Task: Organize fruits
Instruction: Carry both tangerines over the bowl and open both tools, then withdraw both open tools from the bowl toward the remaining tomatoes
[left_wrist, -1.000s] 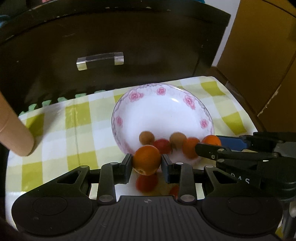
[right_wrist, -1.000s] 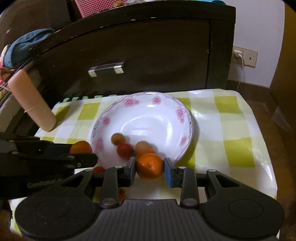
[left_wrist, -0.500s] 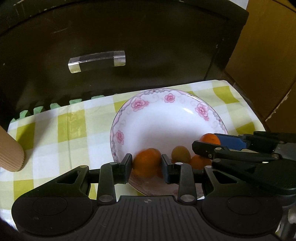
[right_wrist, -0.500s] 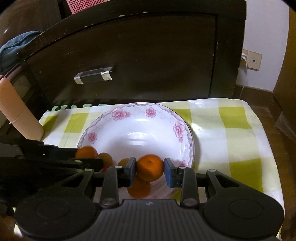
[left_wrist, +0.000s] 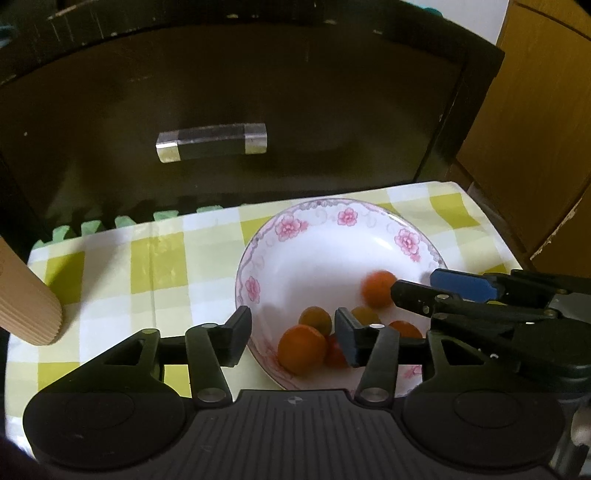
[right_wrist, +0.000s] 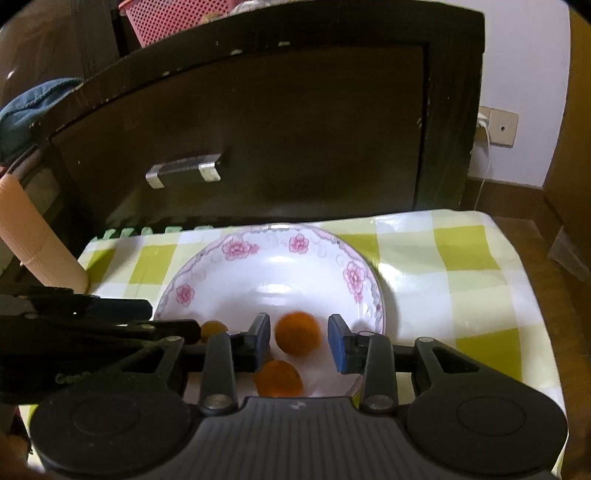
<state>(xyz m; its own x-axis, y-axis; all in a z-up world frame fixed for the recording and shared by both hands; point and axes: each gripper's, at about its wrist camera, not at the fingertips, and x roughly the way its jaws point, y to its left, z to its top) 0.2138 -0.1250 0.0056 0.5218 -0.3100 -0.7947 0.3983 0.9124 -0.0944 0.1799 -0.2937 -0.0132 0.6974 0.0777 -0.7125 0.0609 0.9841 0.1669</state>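
A white plate with pink flowers (left_wrist: 347, 216) sits on the checked cloth and holds several small fruits. My left gripper (left_wrist: 293, 334) hangs over its near rim with its jaws opening. An orange (left_wrist: 303, 349) lies free in the plate below them, touching neither pad. My right gripper (right_wrist: 299, 340) is over the plate (right_wrist: 295, 243) too, jaws opening. A blurred orange (right_wrist: 298, 333) sits between its pads with a gap on each side. That same blurred orange (left_wrist: 376, 290) shows beside the right gripper (left_wrist: 443, 291) in the left wrist view. The left gripper (right_wrist: 110, 321) reaches in from the left.
A yellow-green and white checked cloth (left_wrist: 159, 266) covers the small table. Behind it stands a dark cabinet with a clear handle (left_wrist: 210, 142). A ribbed beige tube (left_wrist: 26, 295) leans in at the left edge. A wall socket (right_wrist: 496, 125) is at the back right.
Both grippers moved forward over the plate and opened. Each orange has left its pads: the left one lies in the plate, the right one is blurred, loose between the jaws.
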